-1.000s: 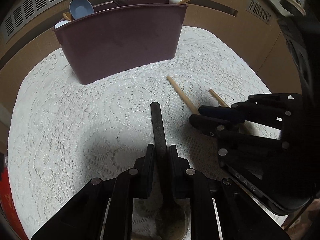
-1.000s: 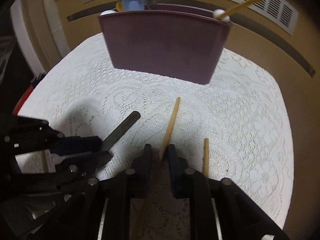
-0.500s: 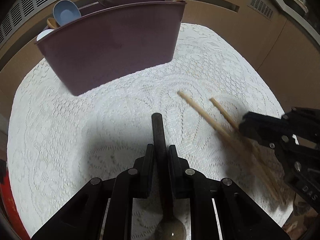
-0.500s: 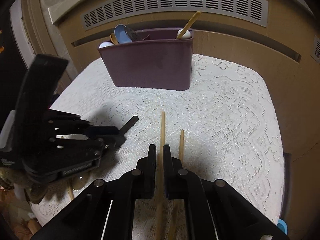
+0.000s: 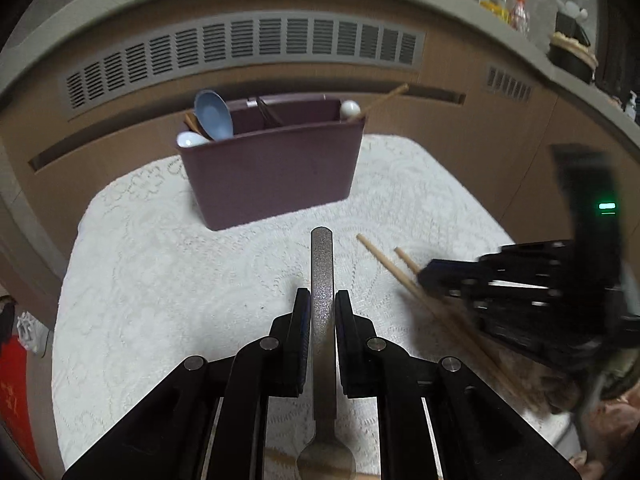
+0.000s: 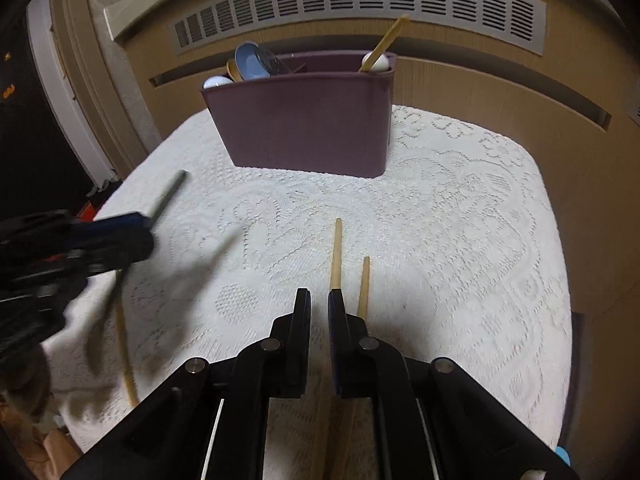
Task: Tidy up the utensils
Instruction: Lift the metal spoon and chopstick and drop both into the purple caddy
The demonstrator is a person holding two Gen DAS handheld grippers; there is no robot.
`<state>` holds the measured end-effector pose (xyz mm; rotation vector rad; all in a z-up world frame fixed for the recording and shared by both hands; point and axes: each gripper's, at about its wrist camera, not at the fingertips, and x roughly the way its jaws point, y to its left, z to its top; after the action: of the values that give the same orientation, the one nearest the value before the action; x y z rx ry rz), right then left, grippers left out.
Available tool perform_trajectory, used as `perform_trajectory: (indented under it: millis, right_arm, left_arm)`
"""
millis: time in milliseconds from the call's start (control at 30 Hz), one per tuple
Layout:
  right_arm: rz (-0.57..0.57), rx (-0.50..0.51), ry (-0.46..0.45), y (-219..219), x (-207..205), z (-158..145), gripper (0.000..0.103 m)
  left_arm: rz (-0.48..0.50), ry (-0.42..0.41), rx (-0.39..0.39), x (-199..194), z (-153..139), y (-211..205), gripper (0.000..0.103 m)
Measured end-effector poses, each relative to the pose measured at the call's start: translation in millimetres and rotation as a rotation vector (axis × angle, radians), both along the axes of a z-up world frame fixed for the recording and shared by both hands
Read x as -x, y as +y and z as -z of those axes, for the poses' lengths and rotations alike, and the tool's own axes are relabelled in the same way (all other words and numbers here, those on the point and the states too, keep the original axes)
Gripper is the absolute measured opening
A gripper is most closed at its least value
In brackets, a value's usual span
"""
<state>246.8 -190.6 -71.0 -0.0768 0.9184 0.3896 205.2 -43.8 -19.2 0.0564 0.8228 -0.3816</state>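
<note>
Several utensils are already stowed in the caddy (image 5: 276, 168) at twelve o'clock. A spoon (image 5: 322, 280) is pinched by the left tool (image 5: 322, 312) and chopsticks (image 6: 335, 256) by the right tool (image 6: 319, 312); both remain undelivered.

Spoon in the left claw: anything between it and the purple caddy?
Nothing visible. The spoon is clamped in the left claw, its handle pointing at the purple caddy across bare lace cloth. The chopsticks in the right claw lie off to its right.
</note>
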Motion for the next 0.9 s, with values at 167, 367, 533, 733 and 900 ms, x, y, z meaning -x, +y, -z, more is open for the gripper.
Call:
perform_trajectory:
  millis: [167,367,533,733,900]
  right_arm:
    - [0.021,0.038,0.05,12,-32,18,0.012]
    - [-0.031,0.153,0.042,36,-29,26,0.043]
    - [-0.043,0.163,0.041,40,-16,18,0.005]
    - [-0.015,0.066,0.004,18,13,-10,0.005]
    - [0.0,-0.018,-0.063,6,38,-42,0.005]
  left_arm:
    - [-0.025,0.005,0.033,-2,0,12,0.012]
    - [-0.042,0.022,0.074,-3,5,26,0.012]
    - [-0.042,0.025,0.084,-1,7,28,0.012]
    - [-0.042,0.013,0.101,6,3,30,0.012]
    - [-0.041,-0.019,0.118,18,-5,29,0.012]
